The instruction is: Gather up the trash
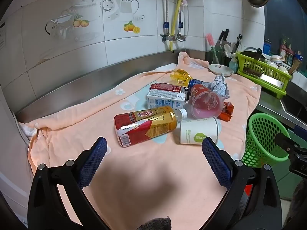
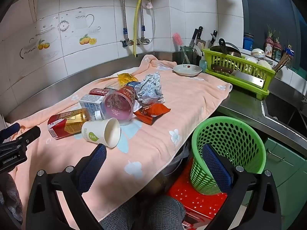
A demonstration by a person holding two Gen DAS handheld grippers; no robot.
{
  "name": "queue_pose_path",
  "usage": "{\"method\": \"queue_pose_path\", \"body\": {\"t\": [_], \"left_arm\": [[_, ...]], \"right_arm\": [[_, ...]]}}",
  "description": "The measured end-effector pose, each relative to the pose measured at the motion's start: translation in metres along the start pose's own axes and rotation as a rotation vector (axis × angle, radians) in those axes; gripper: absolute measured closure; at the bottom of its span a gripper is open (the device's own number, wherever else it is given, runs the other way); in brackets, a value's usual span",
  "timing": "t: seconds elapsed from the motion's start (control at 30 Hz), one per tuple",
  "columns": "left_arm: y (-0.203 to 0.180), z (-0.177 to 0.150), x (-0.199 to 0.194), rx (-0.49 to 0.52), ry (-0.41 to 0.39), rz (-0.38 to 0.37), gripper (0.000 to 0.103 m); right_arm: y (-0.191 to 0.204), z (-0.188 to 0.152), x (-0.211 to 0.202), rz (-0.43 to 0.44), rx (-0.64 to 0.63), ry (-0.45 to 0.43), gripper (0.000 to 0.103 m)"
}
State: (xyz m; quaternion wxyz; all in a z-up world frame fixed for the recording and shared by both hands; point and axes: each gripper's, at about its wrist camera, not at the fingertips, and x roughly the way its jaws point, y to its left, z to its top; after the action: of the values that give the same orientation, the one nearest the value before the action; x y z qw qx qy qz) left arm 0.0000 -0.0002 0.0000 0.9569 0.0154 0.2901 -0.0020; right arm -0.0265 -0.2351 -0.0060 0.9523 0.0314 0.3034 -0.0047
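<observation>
Green basket [image 2: 228, 149] is waiting empty; both tongs, left tongs [image 1: 154, 146] and right tongs [image 2: 154, 153], are gaping apart, so be grabbing the nearest bottle [image 1: 144, 125] around its middle.

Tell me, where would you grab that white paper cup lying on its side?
Probably across the middle of the paper cup, fingers closing on its round sides from above. It lies tipped over with its open mouth toward the green basket, and the left gripper hangs open just before it.

A home kitchen: tiled wall [image 1: 134, 44], steel counter [image 2: 247, 107], knives [image 2: 195, 35], dish rack [image 2: 238, 74] of bowls beside a sink [image 2: 282, 109].
</observation>
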Motion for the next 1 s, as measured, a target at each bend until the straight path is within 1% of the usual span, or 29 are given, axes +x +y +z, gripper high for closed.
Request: {"method": "queue_pose_path", "body": {"t": [0.3, 0.33, 1.0], "left_arm": [[-0.006, -0.003, -0.007, 0.015, -0.014, -0.002, 0.005], [-0.001, -0.001, 0.001, 0.000, 0.009, -0.004, 0.005], [-0.004, -0.002, 0.004, -0.002, 0.013, -0.008, 0.005]], "right_arm": [[-0.001, -0.001, 0.002, 0.002, 0.004, 0.008, 0.006], [-0.001, 0.000, 0.000, 0.002, 0.005, 0.008, 0.006], [-0.001, -0.003, 0.006, 0.005, 0.014, 0.021, 0.006]]}}
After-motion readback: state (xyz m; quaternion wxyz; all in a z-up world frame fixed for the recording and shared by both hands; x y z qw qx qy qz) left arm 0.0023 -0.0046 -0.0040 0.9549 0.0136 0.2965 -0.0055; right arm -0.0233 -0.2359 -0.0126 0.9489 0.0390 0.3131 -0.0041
